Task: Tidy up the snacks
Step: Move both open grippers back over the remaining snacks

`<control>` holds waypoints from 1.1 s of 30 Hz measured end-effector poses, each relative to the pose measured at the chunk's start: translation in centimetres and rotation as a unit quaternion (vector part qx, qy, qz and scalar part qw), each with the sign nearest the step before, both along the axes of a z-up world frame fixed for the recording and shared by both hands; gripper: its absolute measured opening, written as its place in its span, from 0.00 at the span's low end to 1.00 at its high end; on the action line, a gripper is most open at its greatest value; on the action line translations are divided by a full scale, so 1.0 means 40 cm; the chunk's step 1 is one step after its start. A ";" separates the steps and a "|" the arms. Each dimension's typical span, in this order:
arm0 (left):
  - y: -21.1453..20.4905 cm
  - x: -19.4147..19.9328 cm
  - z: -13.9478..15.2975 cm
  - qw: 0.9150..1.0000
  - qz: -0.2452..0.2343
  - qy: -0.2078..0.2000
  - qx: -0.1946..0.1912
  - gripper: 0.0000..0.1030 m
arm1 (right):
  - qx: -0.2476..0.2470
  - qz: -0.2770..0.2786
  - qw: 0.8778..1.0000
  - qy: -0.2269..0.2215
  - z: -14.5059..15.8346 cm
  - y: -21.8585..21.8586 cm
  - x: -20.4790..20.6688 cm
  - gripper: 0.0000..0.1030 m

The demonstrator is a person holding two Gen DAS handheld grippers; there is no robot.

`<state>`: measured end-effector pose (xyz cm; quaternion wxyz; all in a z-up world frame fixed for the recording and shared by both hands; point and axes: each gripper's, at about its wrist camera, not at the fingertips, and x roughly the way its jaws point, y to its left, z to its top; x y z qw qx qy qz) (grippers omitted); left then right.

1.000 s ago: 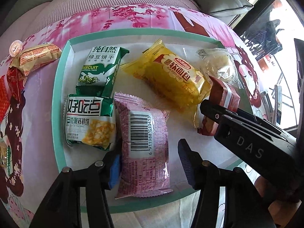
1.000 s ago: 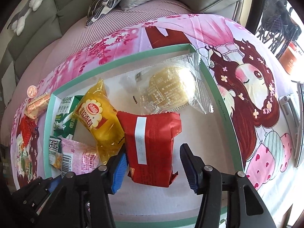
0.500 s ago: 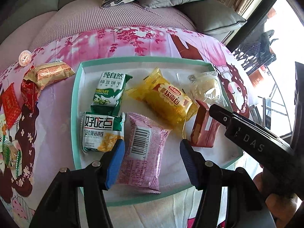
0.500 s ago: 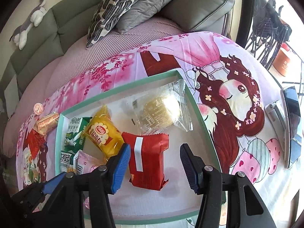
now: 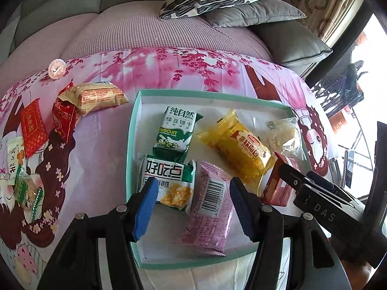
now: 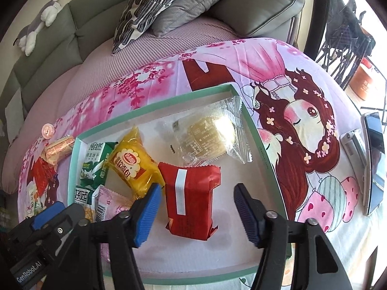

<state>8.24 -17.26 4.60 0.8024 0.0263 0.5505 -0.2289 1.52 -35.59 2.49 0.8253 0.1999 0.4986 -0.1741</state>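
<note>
Both grippers' fingers are opening, released above the pink packet [image 5: 209,203] and red packet [image 6: 191,200]; perhaps the crowded tray [image 6: 256,130] makes packets overlap.

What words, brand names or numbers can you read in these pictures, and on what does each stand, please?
"BISCUIT", "纯自然 绿豆饼干": green biscuit packet
"好吃点": green-and-white packet
"软面包": yellow bread packet
"DAS": right tongs
"GenRobot.AI": left tongs
Barcode digits on pink packet, print on clear-wrapped pastry: too small.
</note>
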 end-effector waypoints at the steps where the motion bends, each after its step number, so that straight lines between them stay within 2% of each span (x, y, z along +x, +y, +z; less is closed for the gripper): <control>1: 0.003 0.003 -0.001 1.000 0.002 -0.002 0.001 0.78 | -0.002 0.004 1.000 0.000 -0.001 0.002 0.002 0.85; 5: 0.022 0.011 0.001 1.000 0.017 -0.017 0.005 0.80 | -0.011 0.015 1.000 0.001 -0.004 0.011 0.008 0.99; 6: 0.027 0.015 -0.001 1.000 0.023 -0.019 0.008 0.81 | -0.012 0.017 1.000 0.002 -0.004 0.013 0.009 1.00; 15: 0.080 0.050 -0.015 0.997 0.076 -0.004 0.005 0.82 | -0.018 0.019 1.000 -0.001 -0.004 0.011 0.009 1.00; 20: 0.099 0.061 -0.004 0.996 0.087 -0.020 0.010 0.83 | -0.022 0.027 0.999 -0.010 0.006 0.023 0.013 1.00; 24: 0.128 0.076 0.001 0.993 0.107 -0.034 0.022 0.91 | -0.024 0.036 0.999 -0.023 0.019 0.049 0.020 1.00; 28: 0.167 0.099 0.001 0.992 0.119 -0.034 0.026 0.92 | -0.026 0.049 0.998 -0.037 0.031 0.081 0.029 1.00; 33: 0.254 0.127 0.013 0.985 0.164 -0.044 0.030 0.92 | -0.020 0.077 0.996 -0.046 0.032 0.134 0.046 1.00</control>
